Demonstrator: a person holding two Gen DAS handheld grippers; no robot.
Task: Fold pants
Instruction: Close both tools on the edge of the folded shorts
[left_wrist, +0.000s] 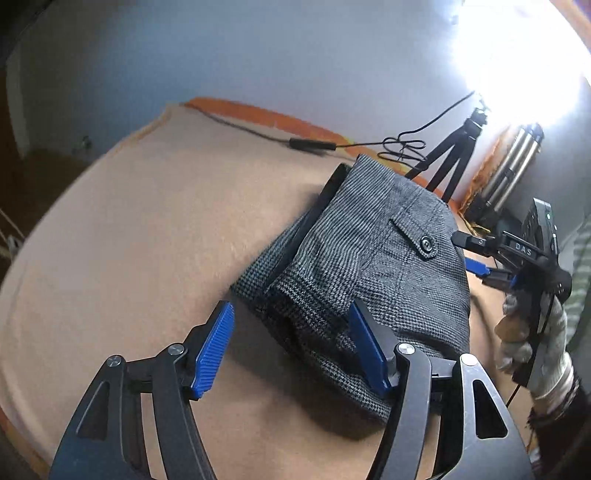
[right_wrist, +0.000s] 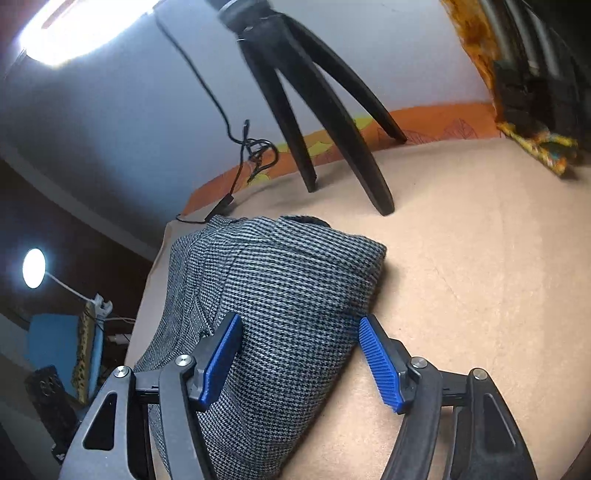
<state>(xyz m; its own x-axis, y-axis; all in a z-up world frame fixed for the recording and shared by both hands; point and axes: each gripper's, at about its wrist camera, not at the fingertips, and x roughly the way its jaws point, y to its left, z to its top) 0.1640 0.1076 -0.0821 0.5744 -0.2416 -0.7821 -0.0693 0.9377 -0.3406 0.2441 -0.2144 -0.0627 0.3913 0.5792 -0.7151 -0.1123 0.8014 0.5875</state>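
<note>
Grey houndstooth pants (left_wrist: 384, 258) lie folded in a compact stack on the tan blanket (left_wrist: 147, 240), a buttoned back pocket (left_wrist: 415, 234) facing up. My left gripper (left_wrist: 291, 328) is open, its fingers straddling the near corner of the stack just above the cloth, holding nothing. My right gripper (right_wrist: 299, 347) is open over the other end of the pants (right_wrist: 280, 288), with nothing held between its fingers. The right gripper also shows in the left wrist view (left_wrist: 476, 254) at the stack's right edge.
A black tripod (right_wrist: 317, 110) stands on the blanket just behind the pants, also in the left wrist view (left_wrist: 450, 158). A black cable (left_wrist: 314, 144) runs along the far edge by the wall. A metal-legged stand (left_wrist: 517, 162) sits at the right. The blanket's edge (left_wrist: 22, 398) drops off left.
</note>
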